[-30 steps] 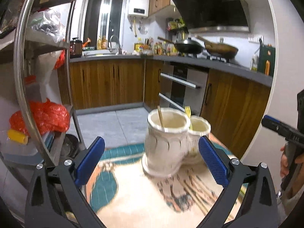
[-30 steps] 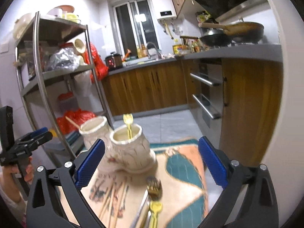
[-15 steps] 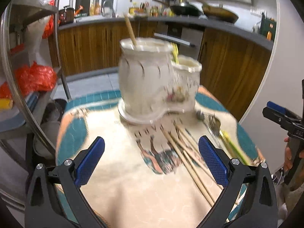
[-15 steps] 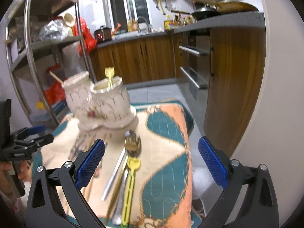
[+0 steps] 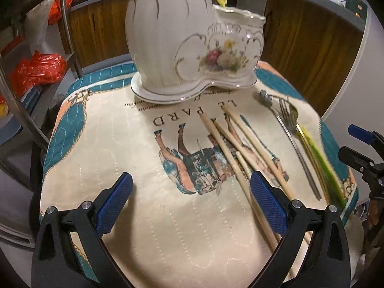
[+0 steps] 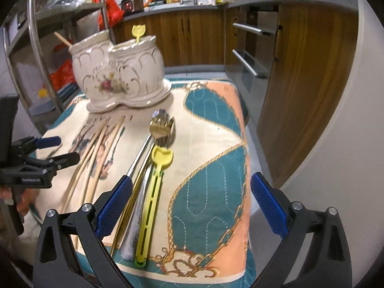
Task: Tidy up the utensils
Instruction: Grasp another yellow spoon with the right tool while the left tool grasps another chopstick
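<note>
A white ceramic two-pot utensil holder (image 5: 187, 48) stands at the far end of a printed cloth; it also shows in the right wrist view (image 6: 120, 76), with a yellow utensil (image 6: 138, 32) and a wooden stick (image 6: 63, 39) in it. Several wooden chopsticks (image 5: 230, 148) lie on the cloth, also in the right wrist view (image 6: 96, 158). A fork (image 5: 290, 122), a spoon and a yellow plastic utensil (image 6: 153, 187) lie beside them. My left gripper (image 5: 192, 206) is open and empty, its right finger over the chopsticks. My right gripper (image 6: 192, 206) is open and empty, above the cutlery handles.
The cloth (image 5: 144, 168) covers a small table (image 6: 216, 144). A metal shelf rack (image 5: 28, 72) with red bags stands to the left. Wooden kitchen cabinets (image 6: 300, 84) and an oven are behind and to the right.
Both grippers have tilted down and moved closer over the cloth. The holder now looms nearer in the left wrist view. Both stay open.
</note>
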### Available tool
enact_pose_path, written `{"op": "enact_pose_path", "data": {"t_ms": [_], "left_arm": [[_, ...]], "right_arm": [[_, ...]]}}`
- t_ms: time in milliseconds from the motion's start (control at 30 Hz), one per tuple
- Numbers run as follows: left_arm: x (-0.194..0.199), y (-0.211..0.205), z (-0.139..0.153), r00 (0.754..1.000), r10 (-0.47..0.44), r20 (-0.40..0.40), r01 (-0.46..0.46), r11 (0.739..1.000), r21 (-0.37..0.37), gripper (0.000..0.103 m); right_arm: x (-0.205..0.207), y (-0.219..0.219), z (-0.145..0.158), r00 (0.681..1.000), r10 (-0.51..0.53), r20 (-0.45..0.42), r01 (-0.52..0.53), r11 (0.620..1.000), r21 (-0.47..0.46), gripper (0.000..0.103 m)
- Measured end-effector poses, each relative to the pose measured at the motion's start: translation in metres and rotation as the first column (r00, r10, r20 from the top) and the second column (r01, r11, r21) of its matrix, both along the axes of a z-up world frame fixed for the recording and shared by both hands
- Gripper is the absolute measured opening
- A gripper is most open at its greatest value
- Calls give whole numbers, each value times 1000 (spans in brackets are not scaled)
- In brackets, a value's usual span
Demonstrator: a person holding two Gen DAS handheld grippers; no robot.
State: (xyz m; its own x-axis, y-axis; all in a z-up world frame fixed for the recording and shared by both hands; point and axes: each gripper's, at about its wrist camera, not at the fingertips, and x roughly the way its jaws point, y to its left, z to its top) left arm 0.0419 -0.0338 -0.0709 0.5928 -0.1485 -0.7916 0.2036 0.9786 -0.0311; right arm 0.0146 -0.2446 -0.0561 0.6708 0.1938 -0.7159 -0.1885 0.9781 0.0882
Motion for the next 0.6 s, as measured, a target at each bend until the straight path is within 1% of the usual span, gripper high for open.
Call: {"op": "enact_pose_path", "data": {"t_ms": [200,267,300,367,400,433,467,533,600], "left_arm": [[2,1,1,1000,2,-3,-2,1000,6,95],[3,0,1,1000,-5,-9,5,1000,-5,90],[3,-2,1,1000,-8,-12,8,1000,-4,89],[5,-8,1,1000,-19,-20,19,1000,8,87],[5,-11,2,1000,-18,-12,18,1000,20,86],[5,-12,2,1000,-15,-10,15,1000,27,81],[5,-12,3,1000,-12,-16,13,1000,27,76],[5,-13,3,1000,-13,-18,13,1000,29,74],[4,-11,3,1000,-13,-18,14,999,33,70]], "right_arm": [[1,5,-6,999,23,-38,-23,1000,0,95],[1,8,-7,998,41,-49,-41,999,-3,88],[1,10,-7,997,51,-57,-51,999,-6,81],[2,13,-8,995,62,-72,-63,998,-4,75],[2,14,-9,995,65,-76,-65,998,-1,69],[3,15,-9,994,67,-81,-67,998,1,64],[3,16,-9,994,70,-83,-71,998,0,62],[2,17,-8,993,83,-87,-83,997,2,57],[1,19,-6,991,98,-92,-98,995,5,53]]}}
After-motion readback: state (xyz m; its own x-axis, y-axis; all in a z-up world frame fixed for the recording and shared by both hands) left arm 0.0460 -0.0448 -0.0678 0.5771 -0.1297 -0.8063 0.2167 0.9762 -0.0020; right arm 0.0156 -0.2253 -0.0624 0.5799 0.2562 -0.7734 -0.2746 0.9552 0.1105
